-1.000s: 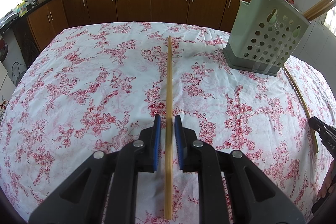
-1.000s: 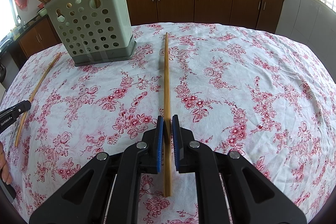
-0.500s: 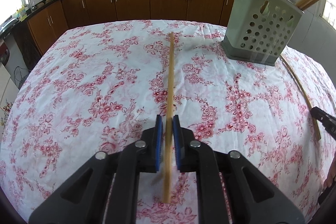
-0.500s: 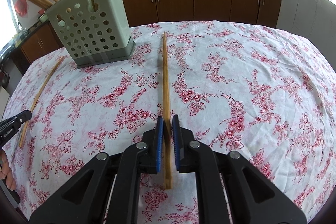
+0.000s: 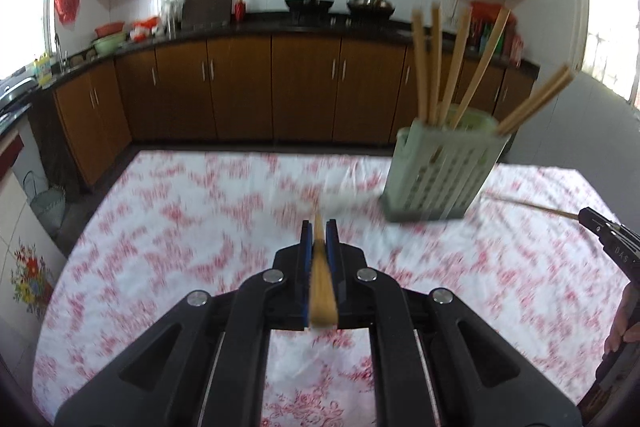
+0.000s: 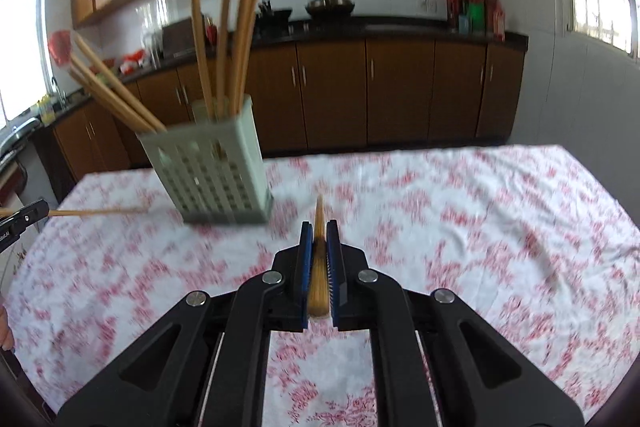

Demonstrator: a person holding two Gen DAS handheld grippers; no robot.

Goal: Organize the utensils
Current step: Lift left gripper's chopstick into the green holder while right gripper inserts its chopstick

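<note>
My left gripper [image 5: 319,227] is shut on a wooden chopstick [image 5: 321,283], held off the table and pointing forward along the fingers. My right gripper [image 6: 319,229] is shut on another wooden chopstick [image 6: 319,267], also lifted. A pale green perforated utensil holder [image 5: 438,171] with several chopsticks standing in it sits ahead and to the right in the left wrist view, and ahead and to the left in the right wrist view [image 6: 208,171]. The right gripper's tip and chopstick show at the left view's right edge [image 5: 604,239].
The table carries a white cloth with red flowers [image 5: 180,227]. Brown kitchen cabinets [image 5: 240,87] and a dark counter with pots stand behind it. The left gripper's tip shows at the right view's left edge [image 6: 22,219]. Both views are motion-blurred.
Both grippers have lifted their chopsticks off the cloth and tilted up, so each stick now points forward, foreshortened. The holder now appears farther off and lower in both views.
</note>
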